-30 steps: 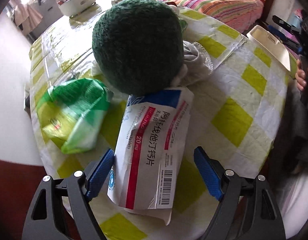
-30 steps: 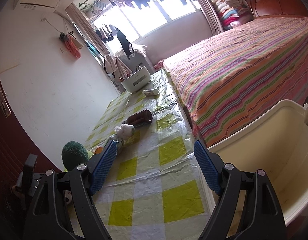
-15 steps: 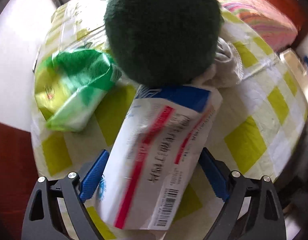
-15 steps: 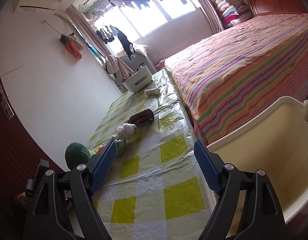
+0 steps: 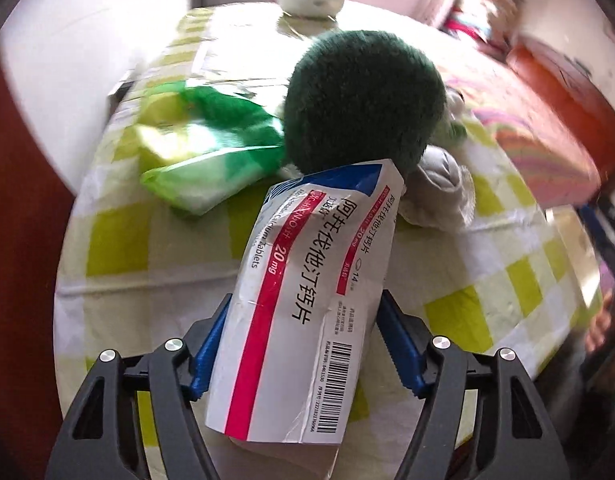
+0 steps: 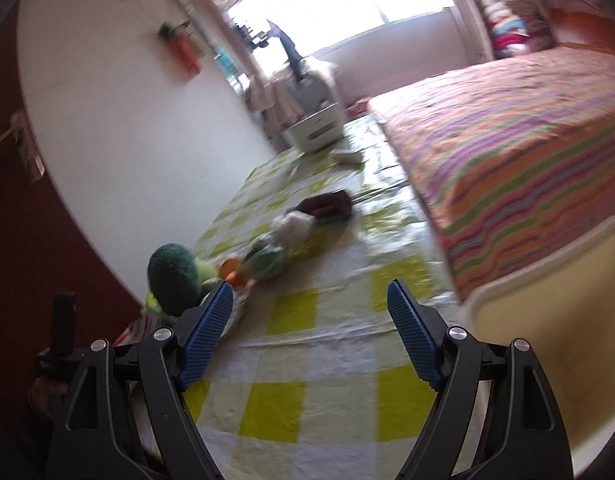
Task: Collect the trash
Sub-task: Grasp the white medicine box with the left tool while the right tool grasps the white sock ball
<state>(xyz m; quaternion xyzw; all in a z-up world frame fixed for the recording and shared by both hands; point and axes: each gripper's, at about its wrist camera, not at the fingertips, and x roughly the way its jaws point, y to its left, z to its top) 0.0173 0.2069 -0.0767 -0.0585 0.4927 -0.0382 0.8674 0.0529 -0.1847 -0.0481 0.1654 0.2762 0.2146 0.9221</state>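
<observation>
**Left jaws clamp the medicine box; right jaws gape over the counter**

Jaws of the left gripper (image 5: 303, 342) are closed on the flattened medicine box (image 5: 307, 300), a blue pad pressed against each long side. That box, white with a red stripe, a blue end and a barcode, is the landmark. Its blue end reaches up to the dark green fuzzy ball (image 5: 363, 100), which sits just beyond it. Left of the box lies a crumpled green plastic bag (image 5: 211, 160) on the yellow-and-white checked counter (image 5: 147, 240). Right of the box's blue end is a wad of white cloth (image 5: 439, 192). Whether the box is lifted or resting on the counter cannot be told.

The right gripper (image 6: 309, 336) has its jaws spread wide with nothing between them, over the same checked cloth. A cream bin (image 6: 547, 320) stands to its right, at the counter's edge. In that blurred view the green ball (image 6: 173, 276) sits by the left pad, and a striped bed (image 6: 507, 140) lies beyond the bin.
</observation>
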